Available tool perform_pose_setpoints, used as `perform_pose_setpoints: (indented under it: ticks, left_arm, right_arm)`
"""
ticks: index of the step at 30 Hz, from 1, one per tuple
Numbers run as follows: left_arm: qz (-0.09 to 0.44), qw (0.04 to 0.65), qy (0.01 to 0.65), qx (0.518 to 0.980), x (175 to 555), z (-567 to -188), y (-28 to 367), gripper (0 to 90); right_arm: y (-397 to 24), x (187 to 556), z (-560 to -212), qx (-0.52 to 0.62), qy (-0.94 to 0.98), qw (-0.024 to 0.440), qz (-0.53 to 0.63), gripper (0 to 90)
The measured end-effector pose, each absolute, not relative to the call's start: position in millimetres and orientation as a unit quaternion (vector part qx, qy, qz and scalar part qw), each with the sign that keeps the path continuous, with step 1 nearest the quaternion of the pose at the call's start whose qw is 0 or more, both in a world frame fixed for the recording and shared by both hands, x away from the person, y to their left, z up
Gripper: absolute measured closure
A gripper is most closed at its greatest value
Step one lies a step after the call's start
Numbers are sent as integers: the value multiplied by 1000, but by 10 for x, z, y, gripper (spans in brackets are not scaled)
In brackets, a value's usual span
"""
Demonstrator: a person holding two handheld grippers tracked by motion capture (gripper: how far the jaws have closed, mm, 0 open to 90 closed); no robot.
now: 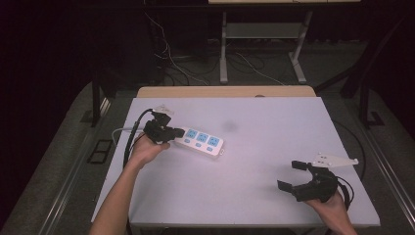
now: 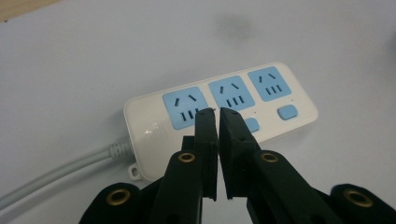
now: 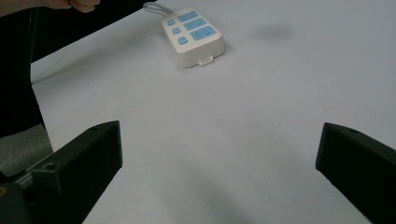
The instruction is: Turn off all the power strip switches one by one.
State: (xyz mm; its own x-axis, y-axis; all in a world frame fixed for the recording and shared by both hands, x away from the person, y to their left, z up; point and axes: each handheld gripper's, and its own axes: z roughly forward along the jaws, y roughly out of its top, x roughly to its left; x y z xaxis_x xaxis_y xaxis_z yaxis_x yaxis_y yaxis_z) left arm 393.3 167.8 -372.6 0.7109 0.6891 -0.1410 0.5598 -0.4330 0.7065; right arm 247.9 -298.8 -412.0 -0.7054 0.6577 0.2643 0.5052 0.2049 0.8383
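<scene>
Dark room, pale table (image 1: 254, 186), white power strip (image 1: 203, 142), faint smudge (image 1: 229, 126), perhaps a stain.

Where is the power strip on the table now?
In the high view the power strip lies left of the table's centre, just right of the left tongs.

In the high view the left gripper (image 1: 164, 132) covers the near end of the power strip (image 1: 200, 141), so where its grey cable (image 1: 122, 130) joins the casing is hidden there. In the left gripper view that cable (image 2: 56, 172) runs off the left edge, and the black jaws hide one blue switch (image 2: 252, 124) almost wholly; the small marks beside the switches are too small to read. In the right gripper view both jaws are cut off by the bottom edge, and a hand (image 3: 74, 4), probably the left one, is clipped at the top.
</scene>
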Motion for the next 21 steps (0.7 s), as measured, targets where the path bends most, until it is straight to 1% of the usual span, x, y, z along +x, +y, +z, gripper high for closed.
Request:
perform_pose_setpoints:
  ticks: [2,5,7,9,12,13,16,18,21]
  left_arm:
    - [82,393,373,836,3882,-3707,1713,815]
    - [89,393,380,833,3799,-3693,1730,711]
    - [93,400,381,828,3736,-3679,1738,663]
    - [94,410,387,821,3678,-3664,1747,566]
    - [95,419,394,812,3594,-3665,1776,349]
    - [100,422,397,809,3563,-3672,1791,298]
    - [98,434,400,801,3467,-3690,1842,198]
    - [88,446,400,796,3397,-3698,1865,161]
    - [93,444,394,799,3296,-3710,1860,101]
  right_arm:
    - [-2981,2480,-4118,376,773,75,506,4]
    - [-2965,2480,-4118,373,774,74,505,4]
    - [-2957,2475,-4116,374,774,74,506,4]
    - [-2955,2470,-4116,374,774,73,506,4]
    - [-2959,2470,-4118,374,773,73,507,4]
    - [-2962,2471,-4118,375,773,73,507,4]
    - [-2969,2473,-4118,376,771,73,508,4]
    - [-2973,2473,-4117,376,771,73,508,4]
    - [-2976,2477,-4122,377,771,73,508,4]
